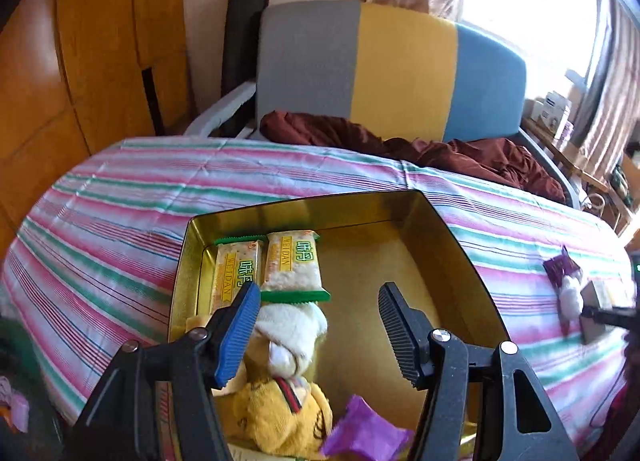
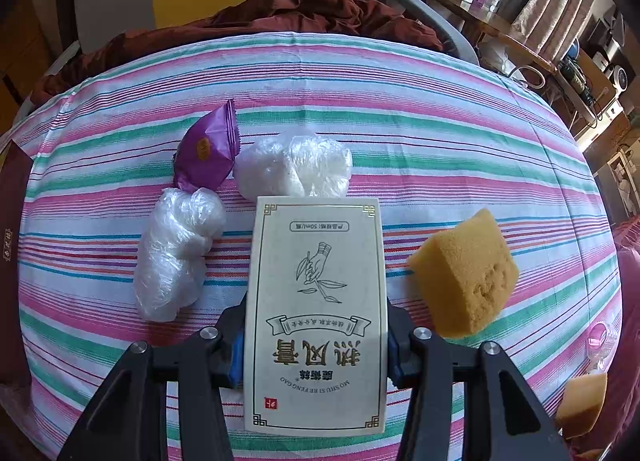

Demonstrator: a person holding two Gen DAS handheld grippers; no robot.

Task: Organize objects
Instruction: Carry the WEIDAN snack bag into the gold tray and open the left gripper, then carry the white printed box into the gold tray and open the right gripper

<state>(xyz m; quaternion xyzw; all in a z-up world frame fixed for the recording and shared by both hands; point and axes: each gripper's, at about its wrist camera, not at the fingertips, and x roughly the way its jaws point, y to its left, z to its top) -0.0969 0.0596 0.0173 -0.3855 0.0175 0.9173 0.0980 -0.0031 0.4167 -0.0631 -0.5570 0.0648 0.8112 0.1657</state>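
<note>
Right gripper point(image 2: 316, 357): clamps cream carton point(image 2: 316, 313); carry level into gold tin point(image 1: 452, 233)'s bare half. Left gripper point(image 1: 316, 325): parted, empty, keep clear.

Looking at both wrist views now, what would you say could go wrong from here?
1. The right gripper pinches the cream box only low on its sides, so it might swing or slip when carried.
2. The gold tin is crowded near the left gripper: biscuit packets, socks and a purple wrapper. The open fingers could snag them.
</note>
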